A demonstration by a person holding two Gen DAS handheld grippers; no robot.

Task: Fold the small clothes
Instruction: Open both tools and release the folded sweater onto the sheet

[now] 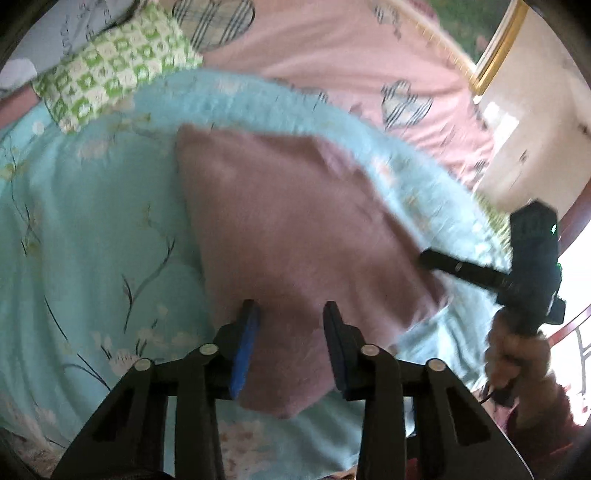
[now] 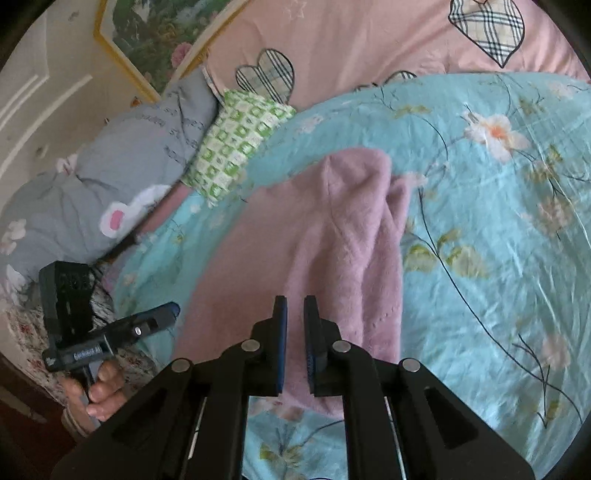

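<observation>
A small mauve-pink fleece garment (image 1: 295,221) lies spread on the light blue floral bedspread (image 1: 92,240). My left gripper (image 1: 291,314) is open and empty, its fingers hovering over the garment's near edge. In the right wrist view the garment (image 2: 314,251) lies lengthwise with a folded ridge down its right side. My right gripper (image 2: 295,310) has its jaws narrowly apart with nothing between them, above the garment's near end. The right gripper (image 1: 436,260) shows at the garment's right edge in the left wrist view, and the left gripper (image 2: 162,314) shows at its left edge in the right wrist view.
A green-and-white checked pillow (image 2: 236,140) and a grey pillow (image 2: 110,177) lie at the bed's head. A pink sheet with plaid hearts (image 2: 369,40) covers the far side. A gold-framed picture (image 2: 147,33) hangs on the wall.
</observation>
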